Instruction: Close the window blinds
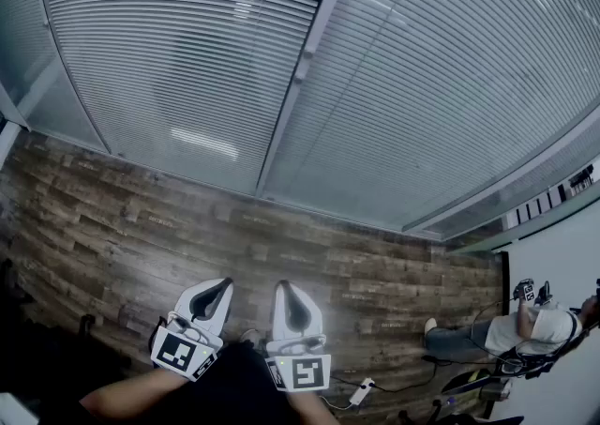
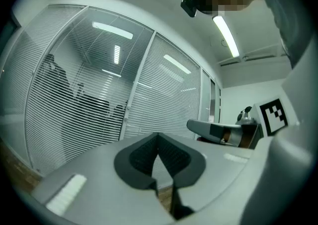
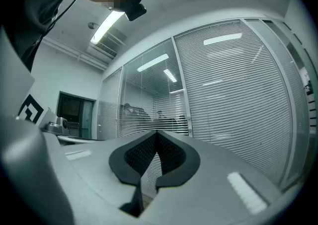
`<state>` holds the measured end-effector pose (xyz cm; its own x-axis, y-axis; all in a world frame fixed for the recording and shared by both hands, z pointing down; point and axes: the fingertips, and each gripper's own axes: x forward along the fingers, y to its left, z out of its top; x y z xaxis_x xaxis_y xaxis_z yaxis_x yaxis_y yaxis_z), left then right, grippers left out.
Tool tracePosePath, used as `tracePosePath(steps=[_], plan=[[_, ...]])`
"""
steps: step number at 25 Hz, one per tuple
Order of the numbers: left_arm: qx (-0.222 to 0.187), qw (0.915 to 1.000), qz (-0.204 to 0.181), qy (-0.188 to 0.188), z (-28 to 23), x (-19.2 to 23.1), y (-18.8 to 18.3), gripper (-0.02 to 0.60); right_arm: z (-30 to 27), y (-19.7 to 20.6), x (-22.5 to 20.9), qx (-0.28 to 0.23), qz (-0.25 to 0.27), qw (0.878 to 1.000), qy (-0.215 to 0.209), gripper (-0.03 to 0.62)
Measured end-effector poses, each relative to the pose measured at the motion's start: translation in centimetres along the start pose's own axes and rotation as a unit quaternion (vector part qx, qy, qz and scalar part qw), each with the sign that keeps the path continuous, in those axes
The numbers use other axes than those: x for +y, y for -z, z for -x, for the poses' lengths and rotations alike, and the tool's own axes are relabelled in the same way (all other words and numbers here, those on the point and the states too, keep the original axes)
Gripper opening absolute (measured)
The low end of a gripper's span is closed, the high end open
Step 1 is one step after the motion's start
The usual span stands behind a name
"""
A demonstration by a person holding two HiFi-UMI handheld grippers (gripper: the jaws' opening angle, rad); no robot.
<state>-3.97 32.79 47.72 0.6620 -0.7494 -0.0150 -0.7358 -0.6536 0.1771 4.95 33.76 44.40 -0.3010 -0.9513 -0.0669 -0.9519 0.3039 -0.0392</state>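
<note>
White slatted window blinds (image 1: 187, 48) hang over tall glass panels that fill the upper part of the head view, split by a pale mullion (image 1: 302, 67). Both grippers sit low near the bottom edge, side by side and well short of the glass. My left gripper (image 1: 221, 286) is shut with nothing in it; its dark pads (image 2: 174, 158) meet at the tips. My right gripper (image 1: 287, 289) is shut and empty too, its pads (image 3: 171, 157) touching. In the left gripper view the blinds (image 2: 79, 100) stand ahead; in the right gripper view the blinds (image 3: 238, 100) stand ahead and to the right.
A wood-plank floor (image 1: 141, 226) runs from the glass wall toward me. A seated person (image 1: 525, 329) is at the far right by a white wall. A white power strip (image 1: 362, 393) with a cable lies on the floor near my right gripper.
</note>
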Motion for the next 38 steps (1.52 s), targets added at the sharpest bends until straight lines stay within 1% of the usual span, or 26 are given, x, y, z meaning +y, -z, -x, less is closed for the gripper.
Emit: tracePosePath(steps=[8,13,18,21,26,29,31,34,38], plan=[[0.002,1.0000,-0.003,-0.002,-1.1,-1.2,-0.4,-0.002,0.5,-0.5,-1.6,-0.001,0.000,1.000,0.002,0.000],[0.001,0.9999,-0.011,-0.004,-1.4,-2.3,-0.3,-0.002,1.6,0.0,-3.9,0.006,-0.016,0.999,0.038,0.002],[0.002,0.9998,-0.015,-0.010,-2.0,-3.8,-0.3,-0.002,2.9,-0.2,-5.8,0.006,-0.025,0.999,0.047,0.003],[-0.005,0.9996,-0.017,-0.021,-2.5,-4.0,-0.5,-0.002,2.9,-0.2,-6.6,0.011,-0.017,0.999,0.036,0.003],[-0.025,0.9987,0.009,-0.044,-3.1,-4.4,-1.0,-0.002,3.0,-0.7,-7.9,0.026,0.002,1.000,0.017,0.003],[-0.019,0.9980,0.000,-0.061,-3.3,-4.3,-0.5,-0.002,2.8,-0.5,-8.7,0.021,-0.002,1.000,0.011,0.003],[-0.013,0.9981,-0.006,-0.061,-3.2,-4.8,0.0,-0.002,2.7,0.4,-8.7,0.035,-0.008,0.999,0.003,0.003],[-0.008,0.9987,0.000,-0.051,-3.7,-5.6,0.3,-0.002,2.4,1.3,-8.4,0.054,-0.014,0.998,-0.009,0.003],[-0.007,0.9985,0.003,-0.054,-5.1,-4.8,0.1,-0.002,1.0,1.3,-8.9,0.053,-0.011,0.998,-0.013,0.002]])
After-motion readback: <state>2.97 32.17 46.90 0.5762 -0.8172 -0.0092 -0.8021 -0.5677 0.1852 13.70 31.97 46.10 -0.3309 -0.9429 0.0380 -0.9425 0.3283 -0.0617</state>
